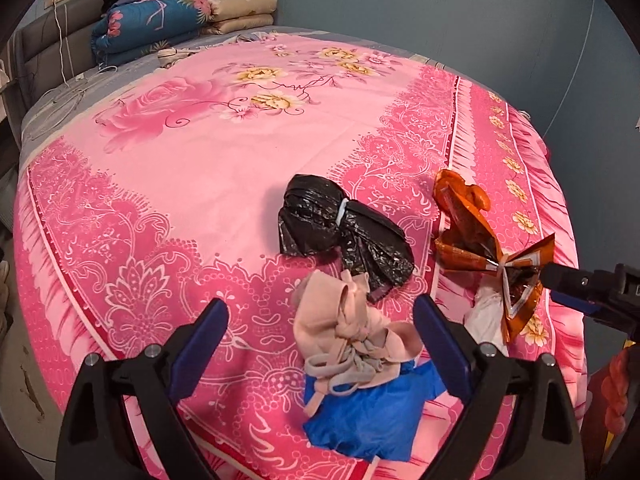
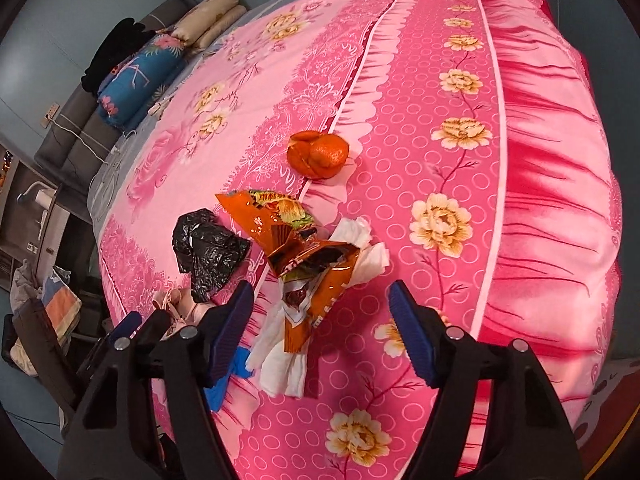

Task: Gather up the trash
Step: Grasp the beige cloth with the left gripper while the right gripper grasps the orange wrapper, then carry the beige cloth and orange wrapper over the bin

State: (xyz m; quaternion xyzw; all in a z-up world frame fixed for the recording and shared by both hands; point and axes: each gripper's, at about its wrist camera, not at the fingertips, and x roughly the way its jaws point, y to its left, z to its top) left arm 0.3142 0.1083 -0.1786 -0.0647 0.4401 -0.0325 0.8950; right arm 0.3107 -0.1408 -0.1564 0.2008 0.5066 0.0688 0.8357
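On the pink bed cover [image 2: 460, 200], with both grippers' jaws released, lower your right gripper [image 2: 320, 320] over the orange wrapper [image 2: 304, 256] lying on the tissue [image 2: 360, 252], then clench.

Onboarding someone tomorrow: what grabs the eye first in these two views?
The loud pink floral bedspread fills both views. Near its front edge lies a cluster of litter: a crumpled orange snack wrapper on white tissue, a black plastic bag and orange peel farther up the bed. Both the left gripper and right gripper are open, empty.
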